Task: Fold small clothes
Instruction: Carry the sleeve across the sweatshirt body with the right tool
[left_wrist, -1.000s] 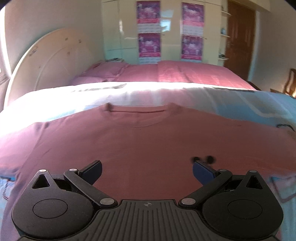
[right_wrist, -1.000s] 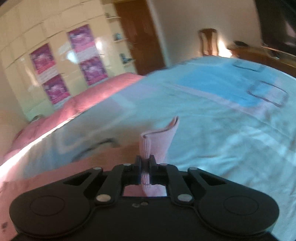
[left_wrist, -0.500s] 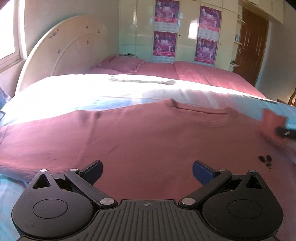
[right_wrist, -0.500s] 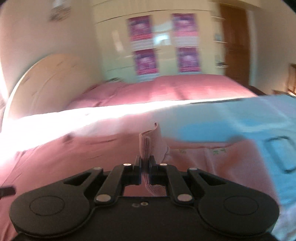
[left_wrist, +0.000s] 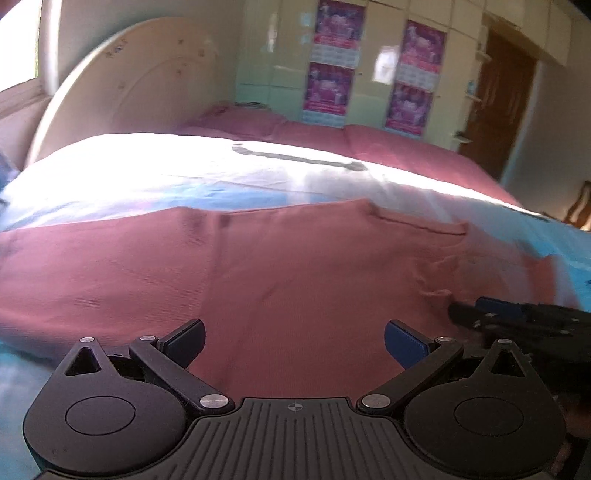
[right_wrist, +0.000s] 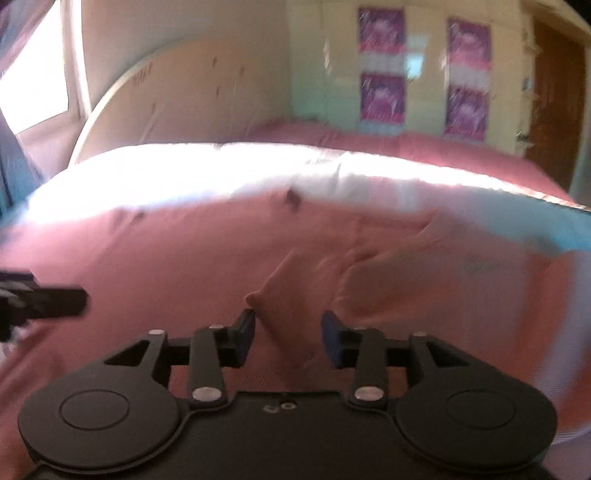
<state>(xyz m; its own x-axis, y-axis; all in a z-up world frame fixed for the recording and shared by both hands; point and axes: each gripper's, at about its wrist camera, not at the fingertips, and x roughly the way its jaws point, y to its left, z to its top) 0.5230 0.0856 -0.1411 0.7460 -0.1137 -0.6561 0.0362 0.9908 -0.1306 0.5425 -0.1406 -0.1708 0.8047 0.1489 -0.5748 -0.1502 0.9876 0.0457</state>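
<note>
From the left wrist, the pink shirt (left_wrist: 280, 266) lies spread on the bed (left_wrist: 177, 184). The left gripper (left_wrist: 294, 338) hangs over it, jaws wide apart and empty.

From the right wrist, the right gripper (right_wrist: 288, 334) has just been opening. A folded-over sleeve (right_wrist: 291, 295) sits loose between its jaws, no longer pinched.

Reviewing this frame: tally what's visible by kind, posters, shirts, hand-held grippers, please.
Posters on the wardrobe: 4
Pink T-shirt: 1
Hand-held grippers: 2, left and right
Total: 7
</note>
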